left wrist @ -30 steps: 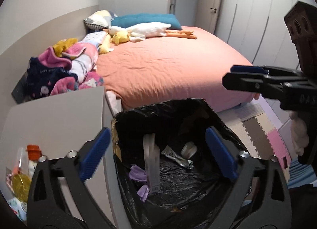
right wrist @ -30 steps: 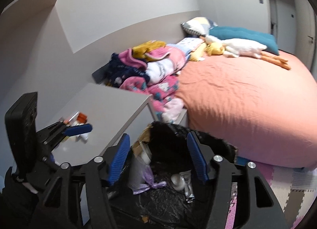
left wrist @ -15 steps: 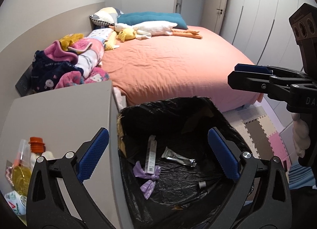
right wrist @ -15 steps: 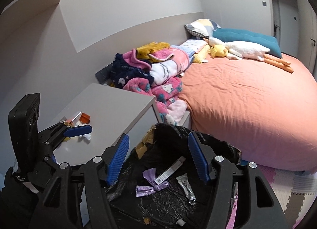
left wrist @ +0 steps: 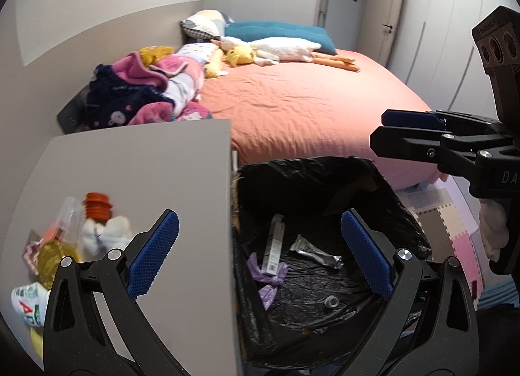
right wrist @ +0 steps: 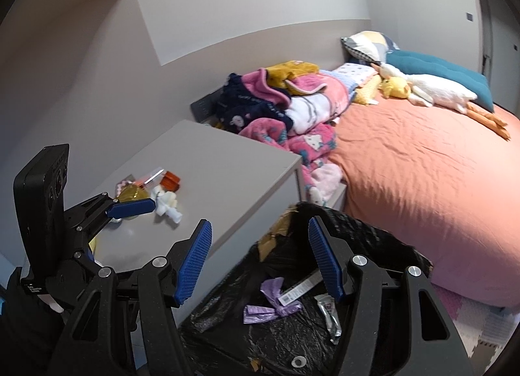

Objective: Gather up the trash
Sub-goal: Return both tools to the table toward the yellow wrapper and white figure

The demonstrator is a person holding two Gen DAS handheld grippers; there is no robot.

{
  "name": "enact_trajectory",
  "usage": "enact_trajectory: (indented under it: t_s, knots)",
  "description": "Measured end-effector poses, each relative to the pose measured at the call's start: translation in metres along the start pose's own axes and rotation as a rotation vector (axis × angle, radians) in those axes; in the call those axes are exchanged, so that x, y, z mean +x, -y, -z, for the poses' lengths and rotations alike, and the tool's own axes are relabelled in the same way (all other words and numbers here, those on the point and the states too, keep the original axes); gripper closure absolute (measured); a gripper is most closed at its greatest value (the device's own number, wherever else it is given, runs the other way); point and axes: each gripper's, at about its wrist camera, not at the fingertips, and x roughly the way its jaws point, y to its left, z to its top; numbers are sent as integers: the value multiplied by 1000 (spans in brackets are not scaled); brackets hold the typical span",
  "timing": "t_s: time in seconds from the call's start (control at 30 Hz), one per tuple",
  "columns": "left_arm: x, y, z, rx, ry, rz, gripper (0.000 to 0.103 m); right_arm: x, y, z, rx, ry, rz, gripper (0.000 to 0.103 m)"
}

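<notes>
Shifted left since a second ago: more table (left wrist: 146, 161) and less bin in both views, with the trash pile now well inside the left wrist view. Left tongs (left wrist: 260, 255) spread wide, gripping nothing, one blue pad over the table, the other over the bin (left wrist: 383, 187). Right tongs (right wrist: 260, 262) likewise parted and empty, left pad above the table edge, right pad above the bin's black liner; seen from the side at the right edge of the left wrist view (left wrist: 406, 122). Just beyond the left tongs, on the table: trash pile (left wrist: 81, 239) with an orange cap (left wrist: 97, 208), white crumpled tissue (left wrist: 107, 233), a gold wrapper (left wrist: 53, 260) and clear plastic, blurred. Same pile in the right wrist view (right wrist: 149, 187), just past the left tongs' pad (right wrist: 130, 208). Inside the bin: purple wrapper (right wrist: 276, 301), long flat box (left wrist: 274, 244), silver sachet (left wrist: 315, 251), small cap (left wrist: 331, 302). Farther out: bed (left wrist: 308, 109) with orange sheet, heap of clothes (left wrist: 146, 90) against the wall, plush goose (left wrist: 279, 49), teal pillow (left wrist: 276, 30). Foam floor mat (left wrist: 445, 220) at right.
</notes>
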Motion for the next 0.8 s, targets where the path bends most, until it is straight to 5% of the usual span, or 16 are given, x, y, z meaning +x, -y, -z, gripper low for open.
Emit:
enact_trajectory:
  t_s: [0.8]
  knots:
    - [-53, -91, 69, -243, -25, -260, 6, 76, -93, -7, -162, -115, -182, 40]
